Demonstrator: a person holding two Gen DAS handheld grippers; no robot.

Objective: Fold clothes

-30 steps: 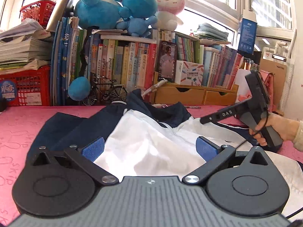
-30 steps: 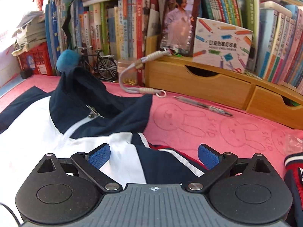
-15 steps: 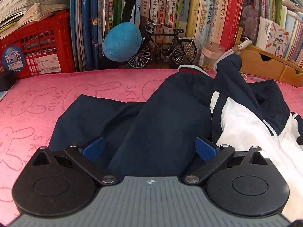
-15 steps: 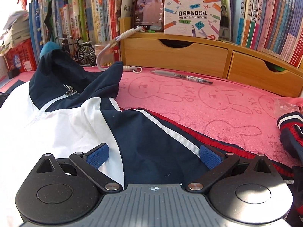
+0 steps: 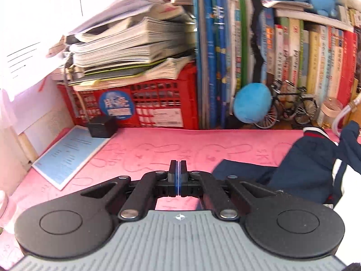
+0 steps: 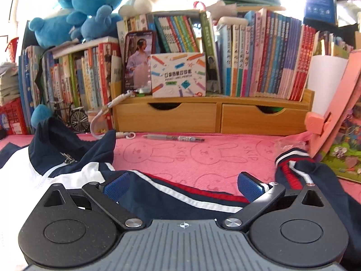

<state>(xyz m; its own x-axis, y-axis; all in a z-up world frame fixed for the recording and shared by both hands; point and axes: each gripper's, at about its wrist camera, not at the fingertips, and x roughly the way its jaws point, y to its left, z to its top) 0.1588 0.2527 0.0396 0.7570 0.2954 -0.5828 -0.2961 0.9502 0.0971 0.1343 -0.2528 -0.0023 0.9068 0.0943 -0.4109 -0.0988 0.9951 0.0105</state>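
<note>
Looks like the folding is only just getting going — the jacket [image 6: 74, 174] is still lying spread out and rumpled on the pink mat [image 5: 171, 144], nothing tucked in yet as far as I can tell.

The left tongs [image 5: 178, 176] have just been closing, and their blue pads are sitting flat together with nothing between them, just bare mat under the tips. The jacket's navy sleeve [image 5: 300, 169] is lying off to their right, near but not touching. The right tongs [image 6: 181, 185] are standing wide, with the striped sleeve [image 6: 180, 192] running straight across the gap between the pads — not pinched. Its cuff [image 6: 291, 158] is sitting past the right pad, just beside a pink stand [image 6: 334, 113].

My guess is both are lining up to take the sleeves. Next move for the left one would be opening up again and swinging right onto the navy cloth; the right one only needs to drop and close on the stripe.

Counting what's showing:
- one jacket, two sleeves
- one pen [image 6: 173, 138] ahead of the right tongs, well apart
- two wooden drawers [image 6: 212, 117] behind the pen
- one red crate [image 5: 135, 103] and one little bicycle [image 5: 291, 103] ahead of the left tongs
- one blue booklet [image 5: 67, 155] to their left — plus one black cube [image 5: 101, 126] beside it
</note>
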